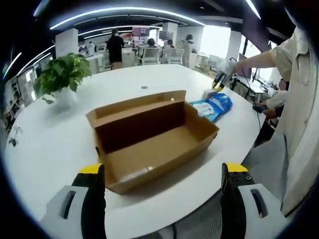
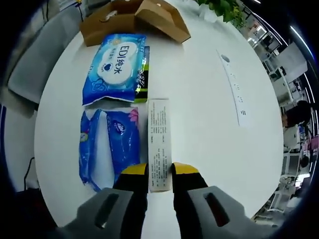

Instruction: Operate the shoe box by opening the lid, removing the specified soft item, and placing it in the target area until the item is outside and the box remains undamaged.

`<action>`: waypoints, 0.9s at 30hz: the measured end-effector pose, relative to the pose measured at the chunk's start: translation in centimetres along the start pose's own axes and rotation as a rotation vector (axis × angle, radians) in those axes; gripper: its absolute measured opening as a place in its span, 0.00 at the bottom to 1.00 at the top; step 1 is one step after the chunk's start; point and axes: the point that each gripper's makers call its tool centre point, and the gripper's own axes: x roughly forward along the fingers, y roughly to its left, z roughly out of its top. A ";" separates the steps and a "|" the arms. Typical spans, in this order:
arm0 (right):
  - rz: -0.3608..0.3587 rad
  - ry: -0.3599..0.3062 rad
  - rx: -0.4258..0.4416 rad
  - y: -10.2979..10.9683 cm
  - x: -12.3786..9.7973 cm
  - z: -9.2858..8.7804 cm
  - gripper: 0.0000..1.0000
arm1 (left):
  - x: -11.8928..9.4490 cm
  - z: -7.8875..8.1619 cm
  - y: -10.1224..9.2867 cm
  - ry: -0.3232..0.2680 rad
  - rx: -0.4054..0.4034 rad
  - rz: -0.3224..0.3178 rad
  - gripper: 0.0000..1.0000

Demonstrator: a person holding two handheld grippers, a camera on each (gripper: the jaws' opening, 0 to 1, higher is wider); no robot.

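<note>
I read "ED" and "纯水" on the blue wipes pack (image 2: 115,67). Print on my held white box (image 2: 159,144) is too small to read.

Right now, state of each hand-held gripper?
Left hand-held gripper: open, holding nothing, facing the open box.
Right hand-held gripper: shut on the white carton, beside the blue packs.

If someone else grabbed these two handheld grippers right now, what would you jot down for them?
Left gripper: open, holding nothing, facing the open cardboard box, which looks empty and undamaged.
Right gripper: closed on a slim white carton lying on the white table.
Beside it: a blue wipes pack and a blue tissue pack, both outside the box.
Done: lid open, soft items out.
Left: release the carton; confirm the target area.
</note>
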 end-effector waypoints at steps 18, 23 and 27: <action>-0.010 0.019 0.074 -0.3 0.2 0.0 0.17 | -0.4 -0.2 0.3 -0.010 -0.005 0.012 0.99; -0.026 0.022 0.069 -0.6 0.0 0.0 0.17 | -0.4 -0.3 0.5 -0.003 0.007 0.008 0.99; -0.053 0.012 0.082 -0.8 -0.8 0.2 0.20 | -0.6 -0.4 0.8 0.009 0.033 0.001 0.97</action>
